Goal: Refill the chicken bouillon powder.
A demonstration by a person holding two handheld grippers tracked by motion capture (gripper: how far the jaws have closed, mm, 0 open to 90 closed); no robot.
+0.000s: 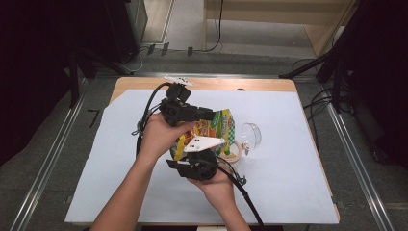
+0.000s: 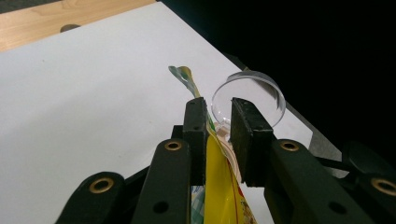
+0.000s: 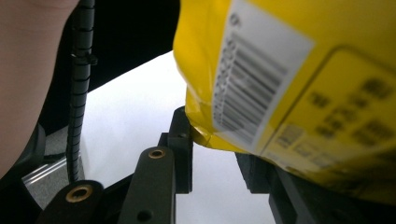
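Above the white-covered table (image 1: pixel 120 159), yellow snack bag (image 1: pixel 211 129) held up between both tools, left hand-held gripper (image 2: pixel 218 122) pinching its top edge, right hand-held gripper (image 3: pixel 219 151) clamped on its lower edge, clear plastic cup (image 1: pixel 251 135) just beside, tape roll (image 1: pixel 233 152) under the bag.

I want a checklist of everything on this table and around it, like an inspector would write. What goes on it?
Surface: white sheet covering a wooden table.
Job's things: yellow snack bag, lifted between both grippers; barcode label faces the right gripper view.
Clutter: clear round lid and tape roll, beside the bag.
Grippers: left gripper has the bag's thin edge between its jaws; right gripper holds the bag's lower corner.
Cables: black cable trails from the right gripper; another loops from the left.
Surroundings: grey floor, metal rails, floor cables, dark stands.
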